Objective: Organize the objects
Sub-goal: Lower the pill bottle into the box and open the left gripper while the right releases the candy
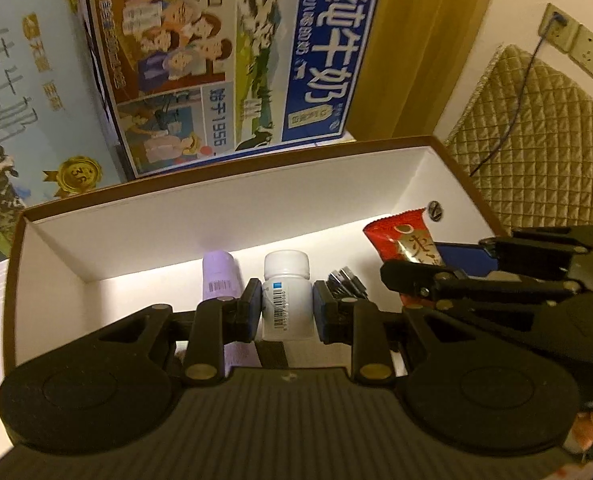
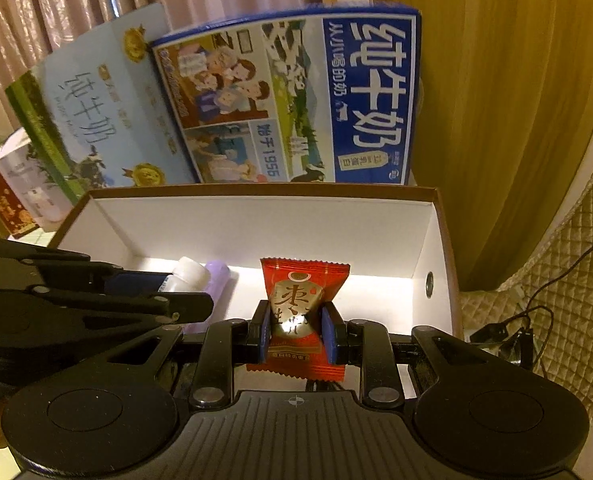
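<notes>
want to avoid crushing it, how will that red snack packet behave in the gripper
The red snack packet already pinches in between the right gripper pads, so it is probably soft and crushable. Its ends splay loose, so it likely flops. The glossy wrapper may slip under a light grip.

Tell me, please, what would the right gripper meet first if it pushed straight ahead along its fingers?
Probably the white back wall of the open box; the right gripper, shut on the red snack packet, has nothing else visibly ahead, though depth is unclear.
</notes>
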`<state>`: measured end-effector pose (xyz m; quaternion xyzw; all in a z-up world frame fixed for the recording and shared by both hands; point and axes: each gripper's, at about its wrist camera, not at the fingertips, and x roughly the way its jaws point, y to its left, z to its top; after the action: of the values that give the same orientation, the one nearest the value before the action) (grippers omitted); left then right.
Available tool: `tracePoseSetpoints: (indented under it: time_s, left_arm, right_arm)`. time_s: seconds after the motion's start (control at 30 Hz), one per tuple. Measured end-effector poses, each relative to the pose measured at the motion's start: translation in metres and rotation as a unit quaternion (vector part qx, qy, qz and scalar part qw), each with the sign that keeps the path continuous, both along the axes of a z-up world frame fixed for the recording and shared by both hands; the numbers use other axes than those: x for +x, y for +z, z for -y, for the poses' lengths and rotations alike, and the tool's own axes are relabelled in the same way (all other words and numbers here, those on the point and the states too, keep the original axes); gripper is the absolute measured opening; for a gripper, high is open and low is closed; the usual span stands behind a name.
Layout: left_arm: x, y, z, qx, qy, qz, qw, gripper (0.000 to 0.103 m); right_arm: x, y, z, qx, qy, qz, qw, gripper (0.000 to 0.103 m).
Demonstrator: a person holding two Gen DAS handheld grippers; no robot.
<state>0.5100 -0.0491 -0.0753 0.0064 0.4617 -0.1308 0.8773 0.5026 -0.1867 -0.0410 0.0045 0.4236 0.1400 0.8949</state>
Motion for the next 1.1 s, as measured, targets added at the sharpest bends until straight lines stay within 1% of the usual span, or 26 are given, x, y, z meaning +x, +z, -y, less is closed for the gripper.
tracePoseSetpoints:
  time_s: [0.33,0.4,0.73,0.83,0.97,1.03,1.07,1.1]
  left_arm:
    - [0.024,-0.019,-0.002,0.002,-0.002,-0.007,1.0000,0.022]
    - [0.026,-0.020,-0.003,0.004,0.000,-0.008,1.0000,0.026]
    - [0.030,-0.020,-0.021,0.013,0.018,-0.015,0.9996,0.034]
    - [0.030,-0.017,-0.026,0.014,0.024,-0.013,0.9995,0.035]
    - [0.028,-0.015,-0.034,0.015,0.033,-0.009,0.9993,0.040]
    - [0.026,-0.013,-0.038,0.014,0.040,-0.008,0.9991,0.042]
    - [0.026,-0.013,-0.040,0.013,0.043,-0.008,0.9990,0.043]
    - [0.025,-0.012,-0.042,0.012,0.046,-0.008,0.9988,0.046]
  right_arm:
    - [0.020,-0.017,0.004,0.010,-0.011,-0.023,1.000,0.023]
    - [0.021,-0.020,0.004,0.014,-0.011,-0.027,0.999,0.023]
    - [0.027,-0.024,-0.003,0.025,-0.007,-0.035,0.999,0.023]
    - [0.030,-0.024,-0.007,0.028,-0.004,-0.033,0.999,0.023]
    - [0.033,-0.023,-0.010,0.044,-0.003,-0.021,0.999,0.024]
    - [0.033,-0.022,-0.011,0.047,-0.004,-0.011,0.999,0.035]
    - [0.031,-0.022,-0.011,0.043,-0.009,-0.004,0.999,0.056]
    - [0.029,-0.021,-0.010,0.041,-0.014,0.005,0.999,0.068]
